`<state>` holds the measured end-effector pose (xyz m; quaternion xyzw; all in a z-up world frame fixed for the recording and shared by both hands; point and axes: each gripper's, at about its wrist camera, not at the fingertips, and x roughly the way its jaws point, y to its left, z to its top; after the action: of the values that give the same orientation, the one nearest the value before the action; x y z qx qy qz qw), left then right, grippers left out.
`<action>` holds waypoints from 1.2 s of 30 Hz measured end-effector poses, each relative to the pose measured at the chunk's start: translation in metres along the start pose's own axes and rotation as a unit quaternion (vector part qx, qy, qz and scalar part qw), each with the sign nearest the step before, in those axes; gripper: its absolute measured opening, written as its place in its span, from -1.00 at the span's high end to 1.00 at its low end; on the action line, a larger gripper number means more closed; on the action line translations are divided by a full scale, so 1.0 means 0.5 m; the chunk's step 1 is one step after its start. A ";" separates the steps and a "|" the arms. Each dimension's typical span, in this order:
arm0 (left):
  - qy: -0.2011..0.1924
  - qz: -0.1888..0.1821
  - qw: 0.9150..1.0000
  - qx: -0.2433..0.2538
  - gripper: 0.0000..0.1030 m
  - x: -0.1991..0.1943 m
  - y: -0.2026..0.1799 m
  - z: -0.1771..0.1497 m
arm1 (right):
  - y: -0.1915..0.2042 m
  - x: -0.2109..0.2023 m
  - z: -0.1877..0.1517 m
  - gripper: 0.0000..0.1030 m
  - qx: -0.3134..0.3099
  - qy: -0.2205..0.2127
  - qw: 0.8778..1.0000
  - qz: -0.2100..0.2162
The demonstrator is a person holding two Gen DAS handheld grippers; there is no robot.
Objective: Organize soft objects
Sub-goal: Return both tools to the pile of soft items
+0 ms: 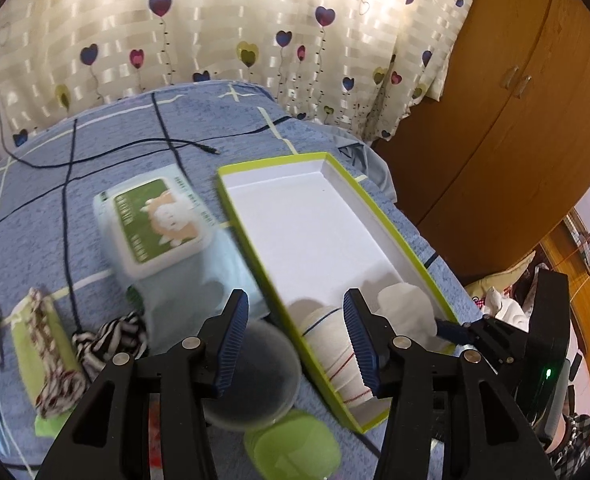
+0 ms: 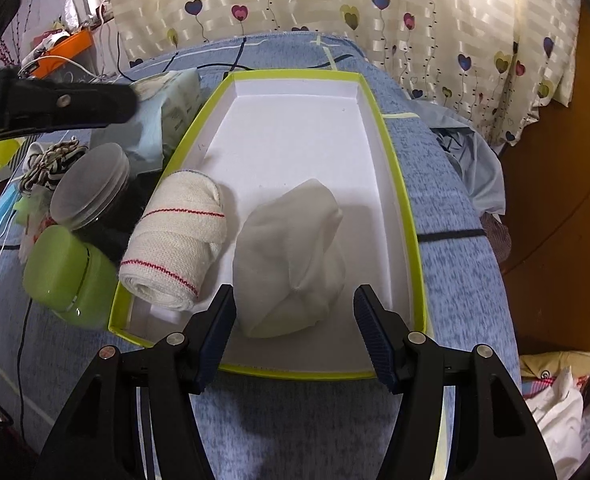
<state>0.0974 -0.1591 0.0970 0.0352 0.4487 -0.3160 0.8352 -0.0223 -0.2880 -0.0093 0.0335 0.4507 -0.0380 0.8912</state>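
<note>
**A:** Where did things stand with the soft items?

**B:** The shallow white cardboard tray with the lime-green rim (image 2: pixel 409 216) lay on the blue patterned bedspread (image 2: pixel 455 216). Two pieces were in its near end: the rolled white bandage with thin red stripes (image 2: pixel 175 248) by the left wall, and the bunched white gauze cloth (image 2: pixel 291 260) just beside it.

**A:** And the grippers?

**B:** The right gripper (image 2: pixel 295 328) had its jaws wide apart either side of the gauze, pads clear of it, holding nothing. The left gripper (image 1: pixel 297 340) stood about half open above the tray's left rim, also empty.

**A:** So what did the step need?

**B:** I judged the next pickup was on the left: the black-and-white striped fabric bundle (image 1: pixel 111 340) or the red-and-white woven roll (image 1: pixel 53 364) on the bedspread. The left jaws had to come down square over one bundle, clear of the grey-lidded round jar (image 1: pixel 251 376) and the black cable (image 1: pixel 69 248), and pinch its middle so it didn't unravel. It belonged in the bare far half of the tray.
</note>
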 end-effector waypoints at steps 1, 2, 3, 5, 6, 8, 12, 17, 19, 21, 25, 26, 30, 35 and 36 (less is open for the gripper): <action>-0.005 0.004 1.000 0.001 0.05 -0.009 0.002 -0.003 | -0.004 -0.005 0.001 -0.19 0.007 -0.004 1.000 0.004; -0.007 0.007 1.000 0.002 0.05 -0.014 0.005 -0.005 | -0.008 -0.012 0.001 -0.19 0.015 -0.010 1.000 0.010; -0.011 0.009 1.000 -0.001 0.05 -0.026 0.011 -0.010 | -0.013 -0.020 0.002 -0.19 0.024 -0.017 0.999 0.016; -0.016 0.005 1.000 -0.008 0.05 -0.040 0.021 -0.016 | -0.016 -0.037 0.005 -0.19 0.033 -0.029 0.999 0.023; -0.018 0.009 1.000 -0.013 0.05 -0.048 0.029 -0.021 | -0.015 -0.043 0.006 -0.19 0.033 -0.034 0.999 0.023; -0.020 0.017 1.000 -0.017 0.05 -0.061 0.043 -0.030 | -0.009 -0.056 0.009 -0.19 0.030 -0.042 0.998 0.022; -0.032 0.025 0.999 -0.029 0.04 -0.103 0.077 -0.057 | 0.003 -0.083 0.014 -0.19 0.036 -0.072 0.996 0.028; -0.054 0.054 0.996 -0.049 0.04 -0.146 0.131 -0.087 | 0.048 -0.122 0.030 -0.19 0.016 -0.141 0.988 0.058; -0.062 0.061 0.994 -0.063 0.04 -0.163 0.159 -0.104 | 0.078 -0.127 0.037 -0.19 -0.001 -0.150 0.986 0.074; -0.065 0.073 0.993 -0.072 0.04 -0.177 0.185 -0.123 | 0.117 -0.131 0.045 -0.19 -0.026 -0.159 0.983 0.086; -0.070 0.097 0.988 -0.102 0.04 -0.196 0.241 -0.157 | 0.183 -0.130 0.047 -0.19 -0.063 -0.164 0.980 0.092; -0.072 0.105 0.986 -0.111 0.04 -0.201 0.258 -0.167 | 0.202 -0.127 0.050 -0.19 -0.074 -0.163 0.979 0.098; -0.073 0.118 0.982 -0.131 0.04 -0.210 0.304 -0.196 | 0.266 -0.110 0.049 -0.19 -0.106 -0.152 0.977 0.109; -0.070 0.112 0.980 -0.149 0.04 -0.204 0.339 -0.225 | 0.311 -0.094 0.046 -0.19 -0.126 -0.141 0.974 0.124; -0.067 0.109 0.980 -0.151 0.04 -0.200 0.344 -0.229 | 0.324 -0.091 0.044 -0.19 -0.134 -0.139 0.973 0.124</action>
<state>0.0707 0.0672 0.0672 -0.0640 0.4275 -0.1533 0.8886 -0.0158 -0.1271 0.0446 -0.0369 0.3154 0.1291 0.9394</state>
